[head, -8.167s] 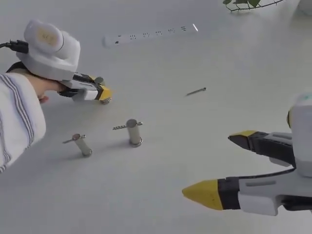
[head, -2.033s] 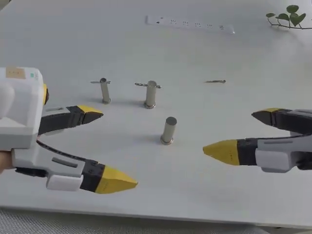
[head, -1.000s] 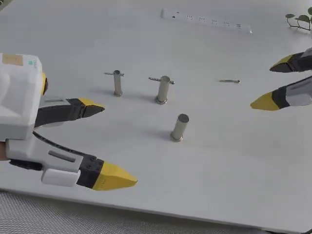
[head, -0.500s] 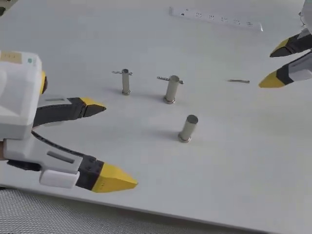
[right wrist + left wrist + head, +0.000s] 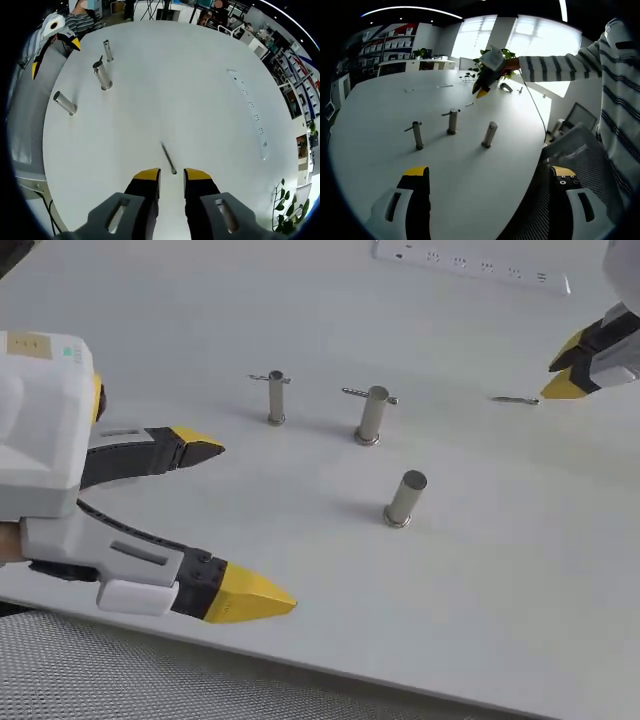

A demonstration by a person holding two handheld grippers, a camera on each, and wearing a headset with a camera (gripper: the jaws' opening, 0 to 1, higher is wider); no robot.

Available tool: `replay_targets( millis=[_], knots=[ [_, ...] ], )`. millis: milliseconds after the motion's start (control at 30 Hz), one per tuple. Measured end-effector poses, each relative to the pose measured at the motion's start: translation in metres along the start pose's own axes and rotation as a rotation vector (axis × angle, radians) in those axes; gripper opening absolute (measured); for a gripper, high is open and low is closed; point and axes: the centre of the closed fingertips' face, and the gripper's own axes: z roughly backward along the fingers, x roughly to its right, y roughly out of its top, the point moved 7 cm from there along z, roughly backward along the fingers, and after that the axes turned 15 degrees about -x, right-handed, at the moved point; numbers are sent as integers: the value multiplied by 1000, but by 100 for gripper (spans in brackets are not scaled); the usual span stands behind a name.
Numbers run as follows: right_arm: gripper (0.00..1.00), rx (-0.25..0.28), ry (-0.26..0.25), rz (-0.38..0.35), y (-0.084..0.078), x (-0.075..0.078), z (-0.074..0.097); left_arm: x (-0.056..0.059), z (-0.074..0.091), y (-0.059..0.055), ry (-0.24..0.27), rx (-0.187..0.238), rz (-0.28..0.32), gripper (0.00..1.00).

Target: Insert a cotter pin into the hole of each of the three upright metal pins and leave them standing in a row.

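Currently right gripper [image 5: 171, 174] (jaws parted) hovers beside loose cotter pin [image 5: 167, 157]; left gripper [image 5: 489, 171] gapes.

I am at a broad white table [image 5: 480, 570] with a rounded edge. A white power strip [image 5: 470, 262] lies along its far side. Below the near edge is a grey mesh surface [image 5: 90, 680]. Beyond the table, tall bright windows [image 5: 480, 42] stand in the far wall. To one side are shelving [image 5: 380, 47], a long desk [image 5: 415, 64] and a potted plant [image 5: 421, 52], under a curved ceiling light [image 5: 405, 8]. A mesh office chair [image 5: 570, 145] stands beside the table.
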Motion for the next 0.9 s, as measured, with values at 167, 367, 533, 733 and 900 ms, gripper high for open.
replay_targets(
  millis=[167, 367, 533, 733, 900],
  knots=[
    [9, -52, 22, 40, 1, -1, -12, -11, 4, -9, 4, 8, 22, 99],
    [8, -95, 18, 83, 4, -4, -22, -11, 3, -14, 11, 0, 44, 99],
    [6, -96, 26, 92, 7, 0, -28, -7, 4, -16, 11, 0, 55, 97],
    [4, -114, 34, 106, 8, 1, -32, -3, 3, -14, 18, 1, 61, 97],
    [3, -129, 39, 135, 9, 1, -33, 0, 3, -13, 20, 1, 67, 97]
  ],
)
